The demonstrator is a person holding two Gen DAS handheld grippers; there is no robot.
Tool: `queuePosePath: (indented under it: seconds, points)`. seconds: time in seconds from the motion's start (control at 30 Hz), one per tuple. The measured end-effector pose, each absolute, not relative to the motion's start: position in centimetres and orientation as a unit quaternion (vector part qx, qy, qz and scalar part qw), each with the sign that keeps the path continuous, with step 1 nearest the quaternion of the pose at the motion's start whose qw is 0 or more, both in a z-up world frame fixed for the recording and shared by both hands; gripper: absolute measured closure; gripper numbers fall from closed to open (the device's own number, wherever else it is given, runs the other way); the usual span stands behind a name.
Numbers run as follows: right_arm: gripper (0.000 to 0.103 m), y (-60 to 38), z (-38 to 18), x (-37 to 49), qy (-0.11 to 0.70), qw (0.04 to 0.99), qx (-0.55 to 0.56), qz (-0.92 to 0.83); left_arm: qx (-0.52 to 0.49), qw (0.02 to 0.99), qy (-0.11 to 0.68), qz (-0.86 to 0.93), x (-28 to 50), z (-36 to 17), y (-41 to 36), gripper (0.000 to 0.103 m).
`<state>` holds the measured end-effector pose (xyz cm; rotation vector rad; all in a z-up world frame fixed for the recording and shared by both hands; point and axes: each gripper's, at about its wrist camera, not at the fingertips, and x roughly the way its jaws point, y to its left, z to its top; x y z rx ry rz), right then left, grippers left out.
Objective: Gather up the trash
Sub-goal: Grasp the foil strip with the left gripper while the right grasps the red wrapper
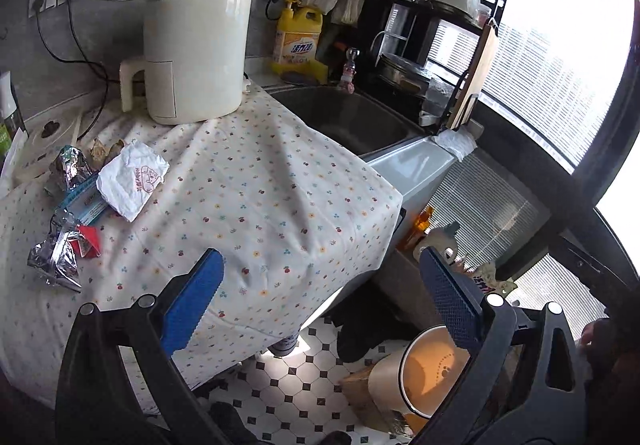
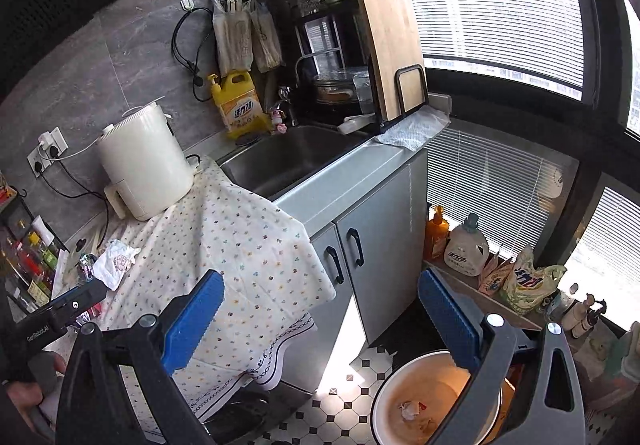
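Note:
Trash lies at the left of the flowered tablecloth [image 1: 260,181]: a crumpled white paper wrapper [image 1: 132,177], a silver foil wrapper [image 1: 56,257], a red scrap [image 1: 90,239], a blue-and-white packet [image 1: 82,201] and another foil piece [image 1: 70,163]. My left gripper [image 1: 320,297] is open and empty above the cloth's right front edge. A white trash bin [image 2: 424,401] stands on the floor with crumpled scraps [image 2: 410,411] inside; it also shows in the left wrist view [image 1: 416,377]. My right gripper [image 2: 320,317] is open and empty above the bin and cabinet. The white wrapper shows far left [image 2: 116,265].
A white kettle-like appliance [image 1: 196,53] stands at the back of the cloth. Beside it are a steel sink [image 2: 288,161], yellow detergent bottle [image 2: 238,105] and dish rack with cutting board [image 2: 392,53]. Bottles and bags line the window ledge [image 2: 468,249]. The left gripper body [image 2: 60,313] shows at left.

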<state>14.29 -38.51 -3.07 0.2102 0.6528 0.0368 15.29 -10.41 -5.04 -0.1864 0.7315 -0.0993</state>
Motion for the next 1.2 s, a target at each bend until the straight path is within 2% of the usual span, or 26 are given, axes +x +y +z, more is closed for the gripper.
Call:
queuePosePath:
  seconds: [0.33, 0.73, 1.2]
  points:
    - [0.008, -28.9, -3.2, 17.2, 0.327, 0.938, 0.068, 0.096, -0.128, 0.926, 0.353, 0.042, 13.9, -5.3, -0.4, 0.006]
    - [0.008, -18.4, -5.6, 20.4, 0.391, 0.894, 0.068, 0.210, -0.178, 0.906, 0.368, 0.112, 12.6, -7.9, 11.1, 0.006]
    - [0.008, -8.6, -7.9, 23.0, 0.422, 0.875, 0.055, 0.230, -0.192, 0.864, 0.458, 0.084, 16.3, -13.5, 17.8, 0.021]
